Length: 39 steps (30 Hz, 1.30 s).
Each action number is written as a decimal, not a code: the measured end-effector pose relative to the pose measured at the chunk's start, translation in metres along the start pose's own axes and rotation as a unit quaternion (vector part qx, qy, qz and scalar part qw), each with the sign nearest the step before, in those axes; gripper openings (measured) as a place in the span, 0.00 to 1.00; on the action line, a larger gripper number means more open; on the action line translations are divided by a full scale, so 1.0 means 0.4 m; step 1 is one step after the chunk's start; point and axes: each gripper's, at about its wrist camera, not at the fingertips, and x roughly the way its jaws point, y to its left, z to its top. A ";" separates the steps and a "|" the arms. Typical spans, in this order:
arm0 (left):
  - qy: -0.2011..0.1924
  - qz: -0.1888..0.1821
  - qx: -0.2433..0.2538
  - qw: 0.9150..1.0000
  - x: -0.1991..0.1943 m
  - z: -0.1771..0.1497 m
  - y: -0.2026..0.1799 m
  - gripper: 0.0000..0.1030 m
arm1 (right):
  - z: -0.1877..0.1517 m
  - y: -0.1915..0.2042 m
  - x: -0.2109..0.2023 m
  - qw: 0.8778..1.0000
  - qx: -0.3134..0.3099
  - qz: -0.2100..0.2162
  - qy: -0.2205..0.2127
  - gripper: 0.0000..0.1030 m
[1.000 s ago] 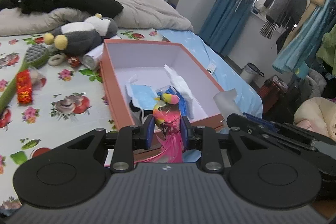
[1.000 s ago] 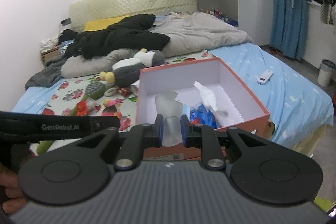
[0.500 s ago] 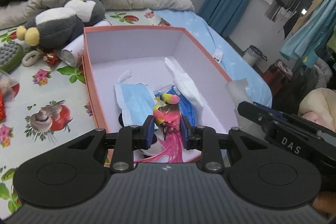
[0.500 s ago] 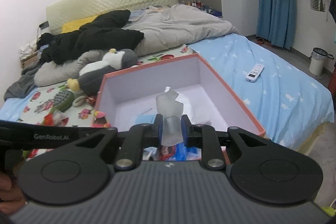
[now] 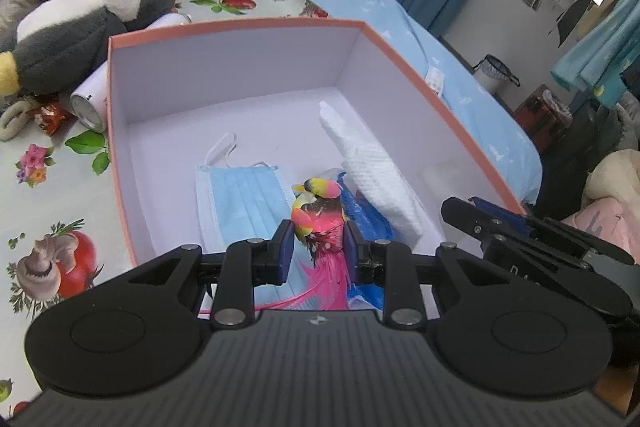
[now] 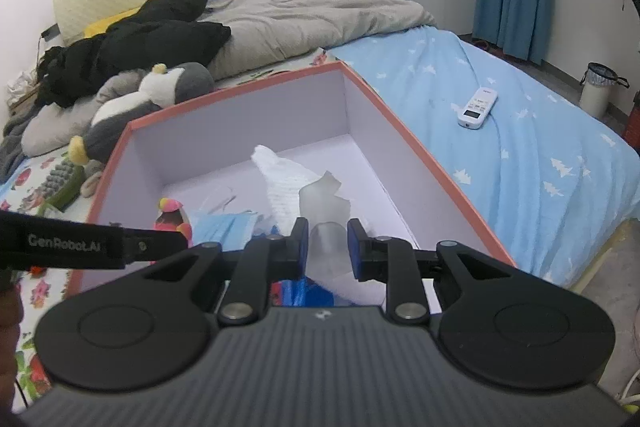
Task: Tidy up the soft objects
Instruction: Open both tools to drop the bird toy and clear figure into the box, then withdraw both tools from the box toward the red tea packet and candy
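My left gripper is shut on a colourful toy bird with pink tail feathers, held low over the near end of the orange box. In the box lie a blue face mask, a white tissue and a blue crumpled piece. In the right wrist view my right gripper hangs over the same box with a translucent soft piece upright between its pads. Its jaws are opening, and the piece still stands between them.
A grey and white penguin plush lies left of the box beside a white can and small wrappers. Black clothes and a grey quilt fill the back of the bed. A white remote rests on the blue sheet; a bin stands beyond.
Both grippers have moved forward and down over the box, which now looks larger. The bird and the translucent piece stay between their jaws; the right jaws stand slightly wider.
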 end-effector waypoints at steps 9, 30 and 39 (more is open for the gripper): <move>0.014 -0.010 -0.014 1.000 0.045 0.017 0.021 0.39 | -0.003 -0.012 0.042 1.000 0.012 0.022 0.016 0.31; -0.059 0.004 -0.002 0.998 -0.208 -0.079 0.006 0.39 | -0.018 0.049 -0.164 0.997 0.002 0.057 -0.043 0.36; -0.088 0.013 -0.014 0.996 -0.353 -0.158 0.014 0.39 | -0.041 0.101 -0.262 0.995 -0.008 0.082 -0.056 0.36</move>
